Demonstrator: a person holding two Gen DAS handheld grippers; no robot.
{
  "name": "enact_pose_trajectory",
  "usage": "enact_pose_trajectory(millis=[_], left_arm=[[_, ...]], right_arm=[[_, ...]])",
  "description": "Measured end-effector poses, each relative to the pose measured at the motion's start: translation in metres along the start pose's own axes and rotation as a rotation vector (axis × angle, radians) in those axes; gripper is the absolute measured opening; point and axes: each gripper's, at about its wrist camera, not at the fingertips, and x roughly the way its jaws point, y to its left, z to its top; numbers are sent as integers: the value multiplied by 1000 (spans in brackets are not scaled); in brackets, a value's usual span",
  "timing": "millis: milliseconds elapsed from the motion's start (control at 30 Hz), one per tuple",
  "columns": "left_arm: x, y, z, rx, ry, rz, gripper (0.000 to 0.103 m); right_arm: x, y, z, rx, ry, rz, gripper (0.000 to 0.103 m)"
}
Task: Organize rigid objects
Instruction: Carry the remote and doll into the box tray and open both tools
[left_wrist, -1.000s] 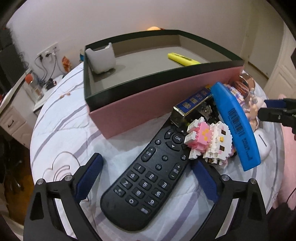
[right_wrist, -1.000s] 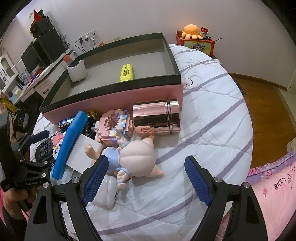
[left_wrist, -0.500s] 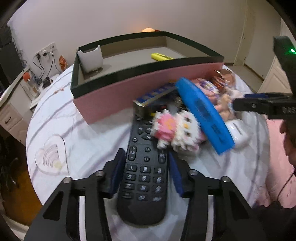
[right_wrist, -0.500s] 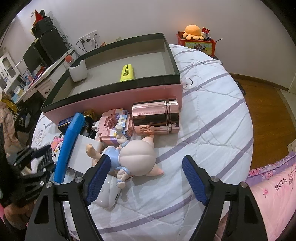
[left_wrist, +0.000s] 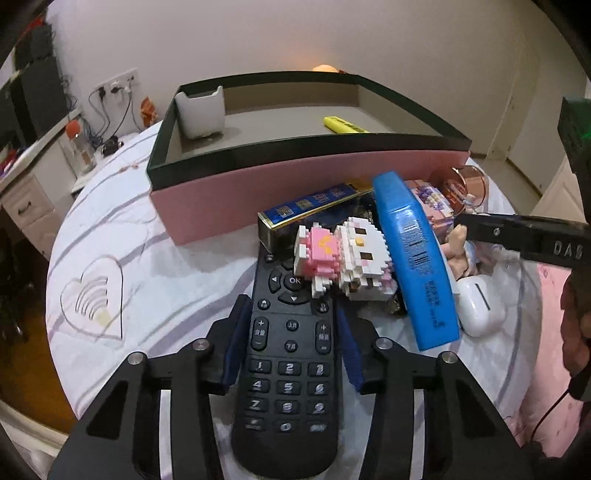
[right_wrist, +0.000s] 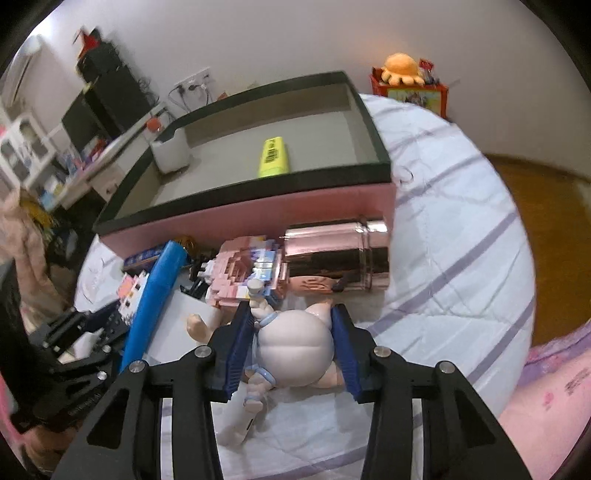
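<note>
My left gripper (left_wrist: 293, 314) is shut on the black remote control (left_wrist: 288, 373), its blue pads pressed on both sides. A pink and white block-brick cat (left_wrist: 347, 264) rests on the remote's far end. My right gripper (right_wrist: 291, 314) is shut on the pale pig figurine (right_wrist: 295, 347), which lies on the bed. The pink box with a black rim (left_wrist: 306, 181) stands behind the pile; it holds a white cup (left_wrist: 199, 114) and a yellow highlighter (right_wrist: 273, 157).
A blue case (left_wrist: 417, 258) leans across the pile. A blue and gold box (left_wrist: 314, 203), a pink block figure (right_wrist: 243, 273), a shiny pink metal flask (right_wrist: 336, 254) and a white earbud case (left_wrist: 480, 310) lie around. A desk stands at the left beyond the bed's edge.
My left gripper closed on the remote and turned it to point straight ahead. My right gripper moved forward and closed on the pig figurine.
</note>
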Motion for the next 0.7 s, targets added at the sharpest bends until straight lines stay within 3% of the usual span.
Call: enact_pose_trajectory(millis=[333,700], left_arm=[[-15,9,-10,-82,2,-5,44],[-40,22,-7,-130,-41,61,44]], right_arm=[[-17,-8,-6,32,-25,22,42],[-37,-3,0,31,-72,39,42]])
